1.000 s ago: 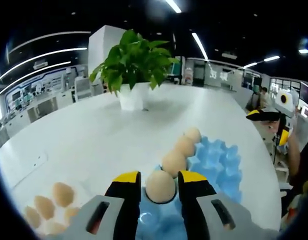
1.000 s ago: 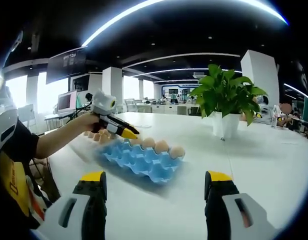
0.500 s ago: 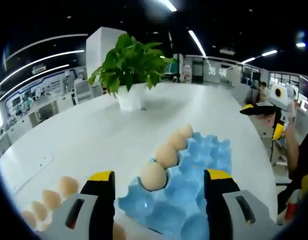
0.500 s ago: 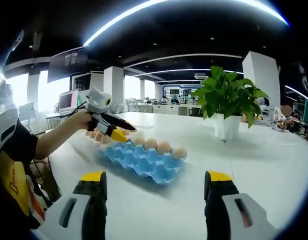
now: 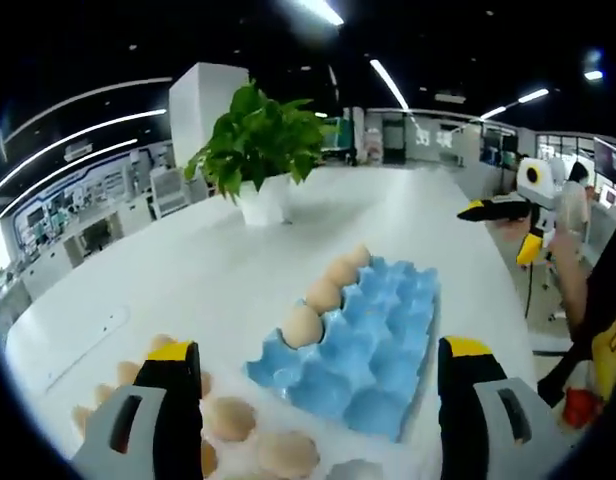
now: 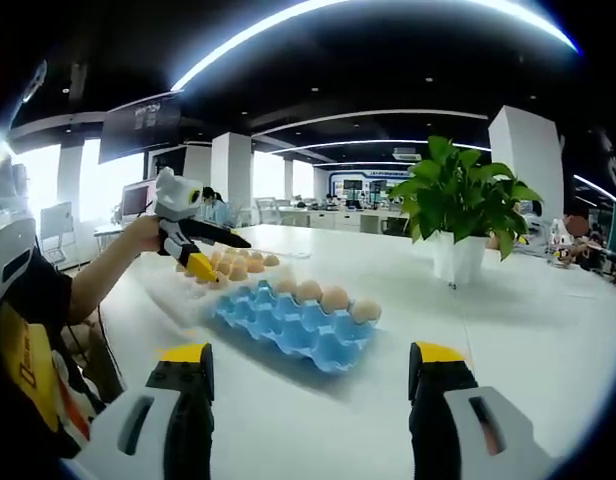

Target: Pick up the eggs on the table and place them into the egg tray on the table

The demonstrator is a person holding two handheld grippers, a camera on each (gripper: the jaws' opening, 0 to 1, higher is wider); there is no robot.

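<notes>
**Four eggs seated, the loose pile waiting**

Four eggs [image 5: 300, 325] are sitting in a row along one edge of the blue egg tray [image 5: 373, 350], which is lying flat on the white table [image 5: 188, 270] in front of a potted plant [image 5: 256, 150]. Both grippers are carrying nothing. The left gripper [image 5: 318, 400] is hanging over the near end of the tray with its jaws spread wide apart, and the loose eggs [image 5: 233, 420], tan and matte, are huddling just beside the tray below it. The right gripper [image 6: 308, 385] is hovering well back, jaws likewise wide.

To my eye the step in hand is fetching the next egg. It is probably wisest to be coming down on one egg at the pile's edge, straddling its middle and closing gently, since neighbours are touching and could roll. The tray's empty cups look deep and peaked, so a straight lowering should be seating it.
</notes>
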